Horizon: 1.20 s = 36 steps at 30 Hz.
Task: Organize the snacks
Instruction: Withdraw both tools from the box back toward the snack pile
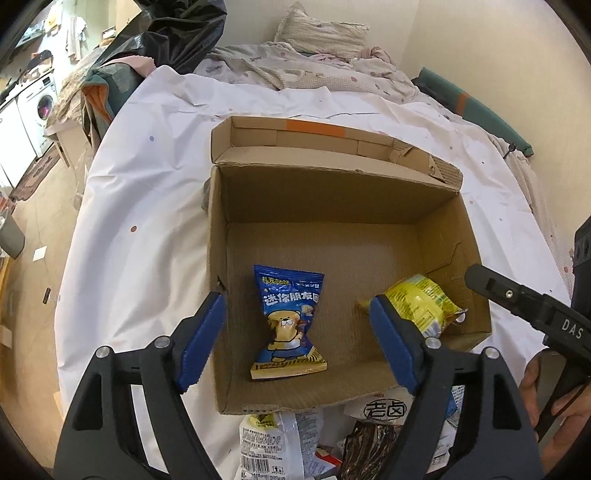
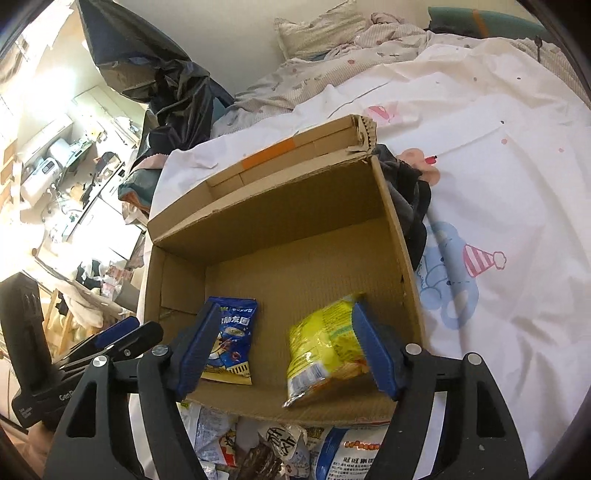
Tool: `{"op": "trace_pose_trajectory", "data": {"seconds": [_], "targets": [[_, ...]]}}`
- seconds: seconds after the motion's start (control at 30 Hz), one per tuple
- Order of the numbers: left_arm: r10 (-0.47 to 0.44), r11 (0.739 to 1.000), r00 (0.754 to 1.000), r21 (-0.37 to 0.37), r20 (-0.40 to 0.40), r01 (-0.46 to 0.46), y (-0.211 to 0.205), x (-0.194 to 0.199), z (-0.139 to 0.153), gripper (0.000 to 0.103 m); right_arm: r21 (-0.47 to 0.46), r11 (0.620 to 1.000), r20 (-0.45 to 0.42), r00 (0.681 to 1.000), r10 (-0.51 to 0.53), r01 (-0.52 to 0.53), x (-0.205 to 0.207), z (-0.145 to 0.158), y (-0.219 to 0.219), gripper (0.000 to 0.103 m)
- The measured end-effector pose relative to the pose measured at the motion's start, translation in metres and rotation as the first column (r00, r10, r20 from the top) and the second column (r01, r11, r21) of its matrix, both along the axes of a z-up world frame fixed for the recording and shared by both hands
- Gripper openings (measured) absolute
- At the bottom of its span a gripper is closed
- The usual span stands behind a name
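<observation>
An open cardboard box (image 1: 314, 199) (image 2: 277, 206) sits on the bed. A blue snack packet (image 1: 290, 325) (image 2: 234, 339) with a bear on it lies on the left of the box floor. A yellow snack packet (image 1: 424, 302) (image 2: 325, 343) lies on the right, near the wall. My left gripper (image 1: 295, 306) hovers open above the blue packet, its pads clear of it. Over the yellow packet, my right gripper (image 2: 284, 314) is open too and holds nothing. Several more snack packets (image 1: 280, 443) (image 2: 277, 450) are piled in front of the box, partly hidden by the grippers.
The box flap (image 1: 295, 140) stands open at the back. A white printed sheet (image 2: 498, 206) covers the bed. A dark garment (image 2: 410, 199) lies against the box's right side. A black plastic bag (image 1: 177, 33) is at the bed's far left; the floor (image 1: 40, 229) drops off left.
</observation>
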<state>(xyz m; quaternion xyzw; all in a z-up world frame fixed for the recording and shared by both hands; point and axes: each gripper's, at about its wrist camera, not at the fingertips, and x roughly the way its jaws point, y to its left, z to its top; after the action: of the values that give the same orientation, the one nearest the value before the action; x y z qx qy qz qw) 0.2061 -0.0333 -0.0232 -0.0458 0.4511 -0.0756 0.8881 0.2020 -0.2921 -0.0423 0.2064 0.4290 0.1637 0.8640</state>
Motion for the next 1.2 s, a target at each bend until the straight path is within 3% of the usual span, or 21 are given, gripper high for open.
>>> {"op": "trace_pose_trajectory", "data": {"seconds": [0.23,0.57,0.67,0.73,0.97,1.2], "targets": [[-0.013,0.999,0.997,0.041,0.074,0.010,0.003,-0.019,0.013,0.078,0.001,1.000,0.013,1.000,-0.008,0.008,-0.012,0.007,-0.002,0.076],[0.064,0.998,0.996,0.022,0.065,-0.066,0.023,-0.037,0.018,0.078,-0.017,1.000,0.010,1.000,-0.025,0.025,-0.040,0.016,-0.012,0.076],[0.083,0.996,0.994,0.016,0.074,-0.085,0.028,-0.046,0.021,0.084,-0.021,0.999,-0.001,1.000,-0.031,0.030,-0.050,0.014,-0.013,0.076],[0.090,0.996,0.992,0.010,0.083,-0.091,0.031,-0.053,0.023,0.091,-0.018,0.999,-0.015,0.999,-0.036,0.036,-0.055,0.012,-0.014,0.080],[0.107,0.994,0.990,0.019,0.092,-0.109,0.040,-0.073,0.025,0.091,-0.045,0.997,-0.035,0.997,-0.070,0.068,-0.077,0.009,-0.018,0.094],[0.144,0.989,0.987,0.018,0.070,-0.146,0.053,-0.090,0.020,0.091,0.003,0.991,-0.107,0.985,-0.135,0.136,-0.097,-0.001,-0.033,0.095]]}}
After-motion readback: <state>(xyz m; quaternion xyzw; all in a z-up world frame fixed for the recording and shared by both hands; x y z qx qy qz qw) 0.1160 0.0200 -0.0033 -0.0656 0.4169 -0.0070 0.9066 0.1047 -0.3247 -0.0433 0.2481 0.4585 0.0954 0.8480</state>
